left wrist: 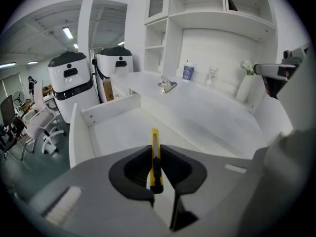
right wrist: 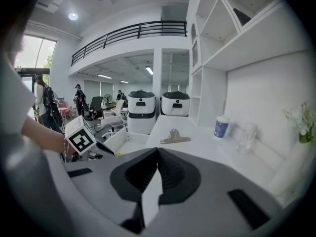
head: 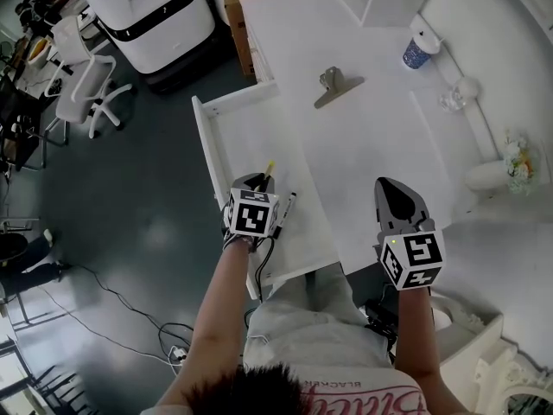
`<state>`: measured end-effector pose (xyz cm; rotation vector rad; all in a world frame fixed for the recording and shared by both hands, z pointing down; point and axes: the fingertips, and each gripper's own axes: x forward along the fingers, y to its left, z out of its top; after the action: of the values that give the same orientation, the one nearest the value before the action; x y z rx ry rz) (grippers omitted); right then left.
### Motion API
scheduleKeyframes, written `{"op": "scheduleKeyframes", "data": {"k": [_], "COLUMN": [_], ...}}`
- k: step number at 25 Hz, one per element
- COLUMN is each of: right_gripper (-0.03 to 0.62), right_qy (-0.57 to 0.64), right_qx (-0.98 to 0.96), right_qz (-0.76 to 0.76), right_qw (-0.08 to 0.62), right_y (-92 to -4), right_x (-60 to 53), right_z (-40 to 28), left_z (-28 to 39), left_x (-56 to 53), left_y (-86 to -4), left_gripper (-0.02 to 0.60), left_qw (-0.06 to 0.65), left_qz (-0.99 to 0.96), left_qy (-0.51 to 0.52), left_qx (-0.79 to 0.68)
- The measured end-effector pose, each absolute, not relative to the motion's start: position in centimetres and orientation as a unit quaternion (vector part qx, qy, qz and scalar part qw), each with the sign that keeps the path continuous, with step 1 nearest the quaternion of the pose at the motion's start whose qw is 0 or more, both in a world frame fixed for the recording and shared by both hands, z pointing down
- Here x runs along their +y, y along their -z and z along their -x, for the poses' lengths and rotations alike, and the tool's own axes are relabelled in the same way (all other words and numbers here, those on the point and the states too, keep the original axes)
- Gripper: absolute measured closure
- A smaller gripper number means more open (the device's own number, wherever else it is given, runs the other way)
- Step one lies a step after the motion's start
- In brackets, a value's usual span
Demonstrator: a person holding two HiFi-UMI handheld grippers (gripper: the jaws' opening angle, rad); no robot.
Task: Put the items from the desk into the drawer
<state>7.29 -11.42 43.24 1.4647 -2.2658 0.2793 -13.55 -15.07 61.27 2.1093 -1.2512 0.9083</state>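
**Utility knife held over the open drawer**

The yellow utility knife (left wrist: 155,138) is clamped edge-up between the jaws of the left gripper (left wrist: 155,152), just above the open drawer (left wrist: 111,108). It is judged light, stiff and slim, with smooth plastic sides that could slide, so a hold across the flat mid-body is favoured (whether the blade is retracted cannot be made out). The right gripper (right wrist: 157,154) is closed on nothing over the desk (head: 363,145), where a metal bulldog clip (head: 337,85) lies.

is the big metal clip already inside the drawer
No, the bulldog clip lies out on the white desk, past the far end of the open drawer.
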Motion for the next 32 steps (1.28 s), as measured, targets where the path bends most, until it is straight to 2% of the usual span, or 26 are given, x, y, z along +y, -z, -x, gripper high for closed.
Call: {"op": "scheduleKeyframes", "data": {"k": [17, 32], "right_gripper": [0.586, 0.586], "right_qy": [-0.105, -0.104], "right_qx": [-0.809, -0.815], "right_qz": [-0.515, -0.502], "right_qw": [0.261, 0.271], "right_y": [-45.9, -46.4], "right_x": [-13.4, -13.6], "right_z": [-8.1, -7.6], "left_z": [13.0, 13.0], "left_x": [-14.5, -14.0], "left_y": [-71.2, -74.0], "left_gripper": [0.520, 0.520], "left_qw": [0.362, 0.381], "left_qz": [-0.724, -0.696], "left_qy": [-0.399, -0.426], "left_qx": [-0.432, -0.436]}}
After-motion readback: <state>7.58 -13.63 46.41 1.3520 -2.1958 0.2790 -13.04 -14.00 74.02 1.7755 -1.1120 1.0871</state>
